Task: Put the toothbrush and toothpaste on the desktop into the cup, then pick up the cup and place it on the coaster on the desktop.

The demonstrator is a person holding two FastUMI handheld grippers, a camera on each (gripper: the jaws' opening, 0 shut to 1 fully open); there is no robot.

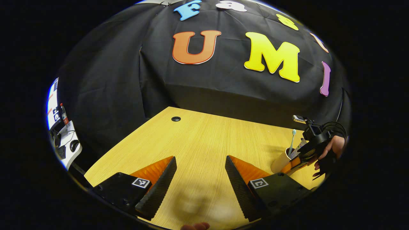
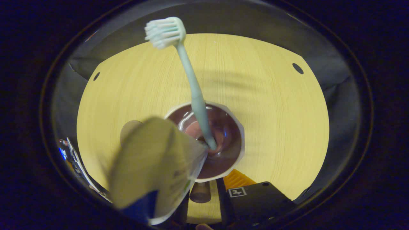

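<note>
- Toothpaste (image 2: 153, 166) fills the lower left of the right gripper view, its tube blurred and leaning into the cup (image 2: 207, 140), so it looks to be already in the cup or just going in.
- Right gripper (image 2: 204, 195) sits at the bottom of that view, beneath the cup; one finger shows to the right of the tube, the other is hidden behind it, so I cannot tell whether it grips the tube or has let go.
- Toothbrush (image 2: 191, 86) stands in the cup, handle down and bristles up toward the upper left: that part I judge done.
- Left gripper (image 1: 199, 182), at the bottom of the left gripper view, is spread wide with nothing between its fingers, over bare desktop (image 1: 204, 143).
- Farther off, at the right edge of that view, a hand (image 1: 330, 150) holds the other gripper at the cup.
- Still to do, as I judge it: release the tube if held, then lift the cup onto the coaster, which I cannot make out for certain.
</note>
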